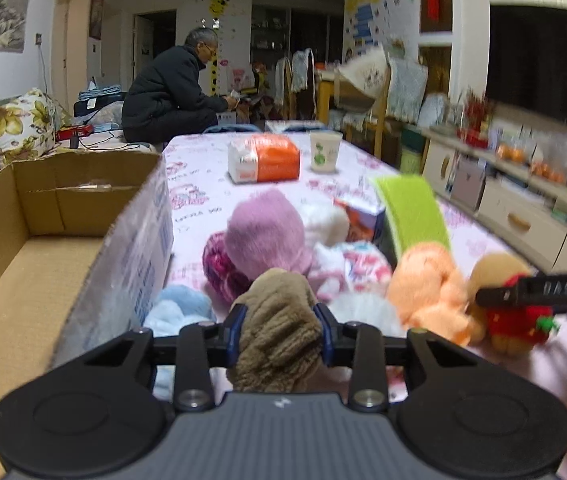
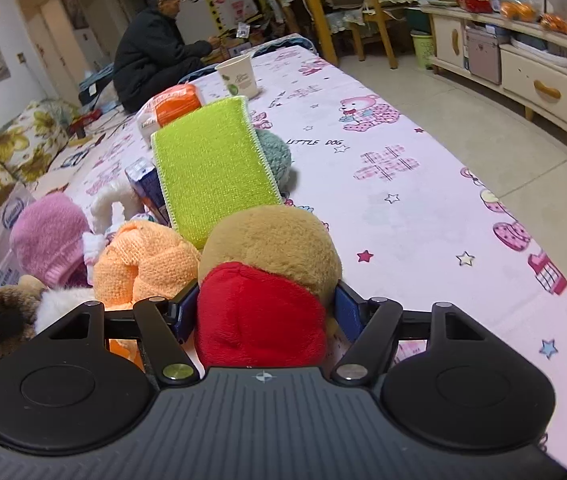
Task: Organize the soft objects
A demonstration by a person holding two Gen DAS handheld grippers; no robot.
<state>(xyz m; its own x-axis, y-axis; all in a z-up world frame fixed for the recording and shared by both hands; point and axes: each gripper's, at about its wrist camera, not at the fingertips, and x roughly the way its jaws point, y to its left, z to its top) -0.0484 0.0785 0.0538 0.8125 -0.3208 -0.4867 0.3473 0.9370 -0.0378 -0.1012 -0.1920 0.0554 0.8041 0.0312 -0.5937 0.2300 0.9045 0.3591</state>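
the left gripper (image 1: 279, 330) squeezes a fuzzy brown soft toy (image 1: 279, 332) tight between its blue pads, right beside the open brown cardboard box (image 1: 35, 216) on the pink cartoon tablecloth (image 2: 423, 208). the right gripper (image 2: 265, 312) has a round tan plush toy with a red cloth part (image 2: 263, 280) between its wide fingers, and both pads touch it. a fluffy orange knitted cloth (image 2: 143, 264), a pink woolly hat (image 1: 263, 232) and a green scrubby sponge (image 2: 211, 172) sit close by.
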